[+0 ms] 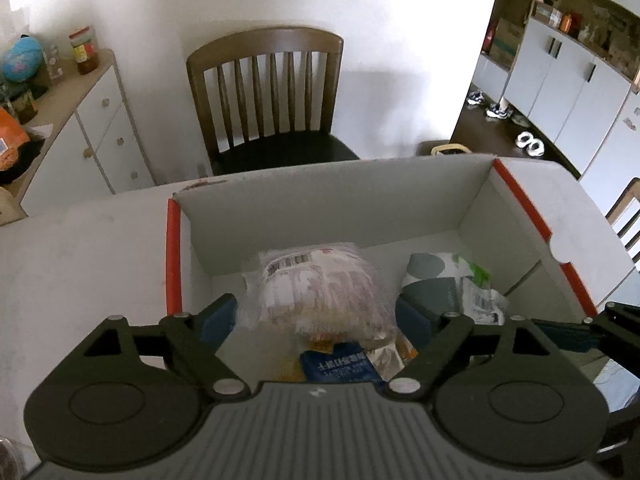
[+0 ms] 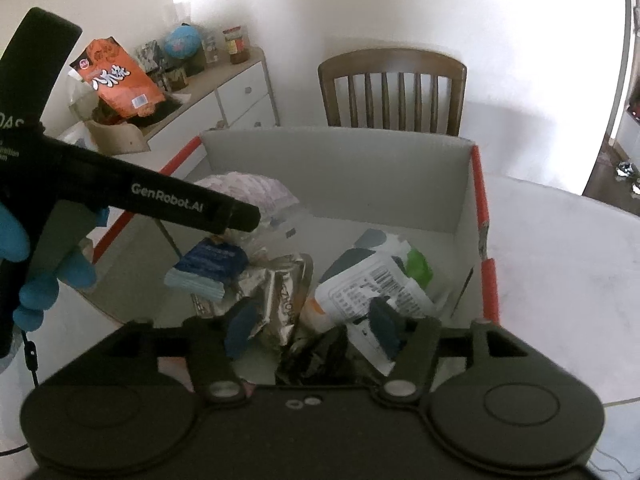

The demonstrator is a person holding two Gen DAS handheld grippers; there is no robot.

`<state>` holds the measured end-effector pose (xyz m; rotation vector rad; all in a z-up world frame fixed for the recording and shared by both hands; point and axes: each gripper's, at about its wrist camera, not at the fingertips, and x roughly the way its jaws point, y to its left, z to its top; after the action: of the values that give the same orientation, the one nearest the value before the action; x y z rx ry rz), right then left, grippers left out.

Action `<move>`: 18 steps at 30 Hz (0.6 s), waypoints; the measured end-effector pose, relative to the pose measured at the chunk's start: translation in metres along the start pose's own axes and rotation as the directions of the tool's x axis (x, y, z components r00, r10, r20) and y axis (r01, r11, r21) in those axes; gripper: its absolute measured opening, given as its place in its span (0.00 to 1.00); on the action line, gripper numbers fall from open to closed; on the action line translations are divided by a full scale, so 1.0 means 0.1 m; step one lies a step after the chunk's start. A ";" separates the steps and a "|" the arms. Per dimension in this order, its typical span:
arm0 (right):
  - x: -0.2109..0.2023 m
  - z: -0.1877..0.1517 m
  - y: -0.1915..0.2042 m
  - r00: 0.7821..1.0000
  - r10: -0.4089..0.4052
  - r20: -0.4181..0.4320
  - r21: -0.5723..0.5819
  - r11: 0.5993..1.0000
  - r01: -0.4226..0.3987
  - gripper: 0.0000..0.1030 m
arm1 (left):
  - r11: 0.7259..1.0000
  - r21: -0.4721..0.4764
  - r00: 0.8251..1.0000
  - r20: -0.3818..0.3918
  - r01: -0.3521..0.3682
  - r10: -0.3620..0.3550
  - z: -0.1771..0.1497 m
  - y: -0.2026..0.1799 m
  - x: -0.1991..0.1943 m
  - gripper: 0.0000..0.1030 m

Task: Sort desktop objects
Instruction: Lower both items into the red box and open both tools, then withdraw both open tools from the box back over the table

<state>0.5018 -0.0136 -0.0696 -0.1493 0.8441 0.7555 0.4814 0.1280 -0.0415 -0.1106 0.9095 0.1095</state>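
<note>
— Over the cardboard box [image 1: 472, 196]: white inside, orange-red along the rims, sitting on a pale matte surface [image 1: 80, 248].

— And the left tool [image 1: 320, 312]?

— Spread wide, blue pads either side of a crinkly clear-plastic packet [image 1: 316, 284] with a barcode label. Pads not pressing it, as far as can be told. Packet lying inside the box, near the front.

— Other things in there?

— Soft pouch in grey, white and green [image 1: 448, 280] to the right, glossy film with a printed label. Flat blue carton [image 1: 340, 366] below the clear packet. Crumpled silver foil wrapper [image 2: 280, 284] in the middle, seen from the right wrist.

— Right tool [image 2: 312, 328]?

— Also parted, pads hanging over the foil and the pouch [image 2: 372, 284], gripping neither. Blue-gloved hand [image 2: 36, 276] at the left edge, around the other tool's handle.

— Behind?

— Wooden slat-back chair [image 1: 272, 92], dark seat; white cabinet [image 1: 100, 136] with round knobs.
</note>
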 end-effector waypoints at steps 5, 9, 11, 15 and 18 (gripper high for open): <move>-0.10 0.00 0.02 1.000 -0.010 0.010 -0.008 1.000 0.010 0.64 | 1.000 -0.003 1.000 0.018 -0.002 0.002 0.01 0.00 -0.09 0.84; -0.19 0.01 0.04 1.000 -0.018 0.020 -0.010 1.000 0.018 0.64 | 1.000 0.009 1.000 0.031 0.007 -0.007 0.02 -0.02 -0.20 0.84; -0.24 0.02 0.06 0.999 -0.023 0.026 -0.016 1.000 0.023 0.64 | 1.000 0.011 0.999 0.037 0.013 -0.014 0.01 -0.03 -0.25 0.84; -0.34 0.02 0.10 0.999 -0.033 0.036 -0.021 0.999 0.034 0.64 | 1.000 0.017 0.999 0.048 0.024 -0.025 -0.01 -0.06 -0.36 0.84; -0.42 0.01 0.14 0.998 -0.040 0.043 -0.030 0.999 0.042 0.64 | 0.999 0.019 0.998 0.052 0.039 -0.040 -0.05 -0.07 -0.46 0.84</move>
<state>0.4756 -0.0256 -0.0362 -0.1769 0.7874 0.7308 0.4502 0.1185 -0.0075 -0.1087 0.8553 0.0675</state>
